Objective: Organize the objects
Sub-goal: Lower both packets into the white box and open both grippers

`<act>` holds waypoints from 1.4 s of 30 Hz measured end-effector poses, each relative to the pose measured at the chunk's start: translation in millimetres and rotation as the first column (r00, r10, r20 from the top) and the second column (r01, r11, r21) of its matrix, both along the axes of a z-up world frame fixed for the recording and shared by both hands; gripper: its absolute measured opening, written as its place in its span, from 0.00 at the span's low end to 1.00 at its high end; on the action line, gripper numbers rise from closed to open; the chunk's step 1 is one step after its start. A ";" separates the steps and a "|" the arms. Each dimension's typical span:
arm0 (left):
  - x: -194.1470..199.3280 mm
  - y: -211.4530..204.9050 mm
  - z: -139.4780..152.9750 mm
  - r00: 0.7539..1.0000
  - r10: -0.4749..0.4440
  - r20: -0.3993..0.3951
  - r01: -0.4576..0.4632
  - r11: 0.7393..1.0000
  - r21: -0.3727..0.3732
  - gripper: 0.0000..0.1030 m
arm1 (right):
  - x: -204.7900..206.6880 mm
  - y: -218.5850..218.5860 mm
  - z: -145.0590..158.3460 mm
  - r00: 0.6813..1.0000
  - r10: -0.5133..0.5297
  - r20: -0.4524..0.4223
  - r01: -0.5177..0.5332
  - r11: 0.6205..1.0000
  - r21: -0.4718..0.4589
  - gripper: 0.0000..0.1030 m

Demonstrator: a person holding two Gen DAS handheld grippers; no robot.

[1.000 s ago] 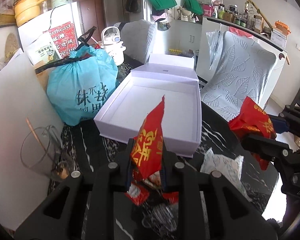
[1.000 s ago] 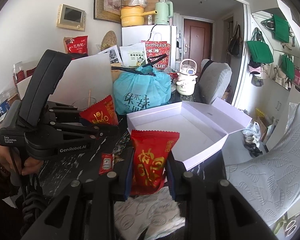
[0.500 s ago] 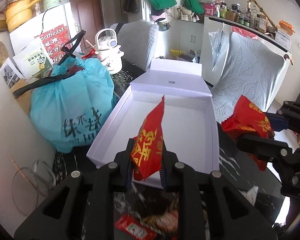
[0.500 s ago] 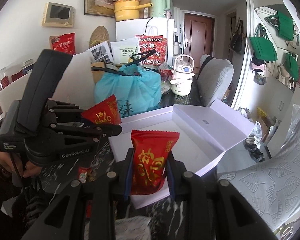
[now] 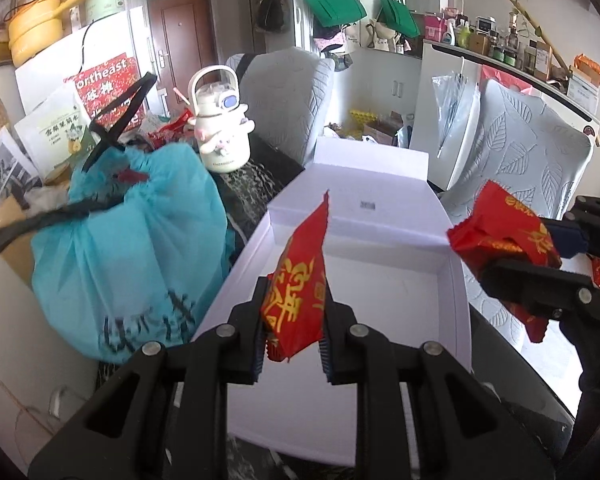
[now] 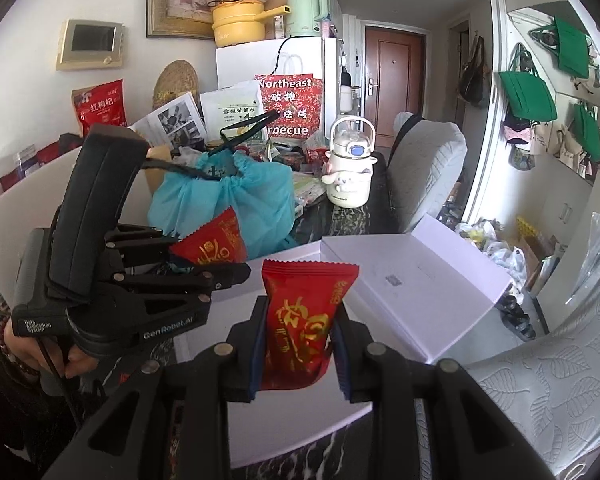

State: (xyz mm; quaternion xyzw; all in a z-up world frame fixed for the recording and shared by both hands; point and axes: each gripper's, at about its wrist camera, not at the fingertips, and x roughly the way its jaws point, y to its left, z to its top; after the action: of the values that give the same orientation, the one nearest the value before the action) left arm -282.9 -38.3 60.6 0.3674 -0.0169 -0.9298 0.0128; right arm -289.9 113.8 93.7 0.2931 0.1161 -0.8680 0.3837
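Left claw (image 5: 292, 330) clamps a red snack packet (image 5: 298, 292) upright over the near end of the open white box (image 5: 456, 304). Right claw (image 6: 298, 354) pinches a second red packet (image 6: 304, 324) above the same box, which lies on the dark marbled table (image 5: 256, 184) beside a teal bag (image 5: 128, 248).

The lower end of the red foil snack packet with gold lettering (image 5: 300, 292) is hidden between the pads of the left tool (image 5: 292, 346). The second red foil packet (image 6: 304, 320) is likewise covered at its base by the right tool (image 6: 298, 364). The near wall of the open white cardboard box (image 5: 456, 320) lies behind both tools. The dark marble worktop (image 6: 300, 468) is cut off by the frame edge. Print on the turquoise drawstring bag (image 5: 120, 256) is partly folded and unreadable.
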 end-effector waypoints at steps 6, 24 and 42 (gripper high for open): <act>-24.2 -8.8 -0.4 1.000 0.015 -0.015 -0.015 1.000 -0.002 0.19 | -28.7 -8.9 -2.6 0.999 -0.007 0.038 0.008 1.000 -0.008 0.28; -83.5 -10.8 -62.0 0.990 -0.021 0.142 0.028 0.999 -0.045 0.19 | -92.8 -24.3 -62.6 0.978 -0.035 0.204 0.024 0.998 0.056 0.28; -87.9 -18.4 -74.7 0.986 -0.019 0.164 0.023 0.999 -0.025 0.20 | -103.8 -27.6 -87.0 0.956 -0.082 0.283 0.062 0.995 0.080 0.31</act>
State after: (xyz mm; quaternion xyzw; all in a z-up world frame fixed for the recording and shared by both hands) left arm -370.8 -56.7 -14.2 0.4422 -0.0341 -0.8962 0.0064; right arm -393.7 86.2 6.7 0.4327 0.0790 -0.8253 0.3542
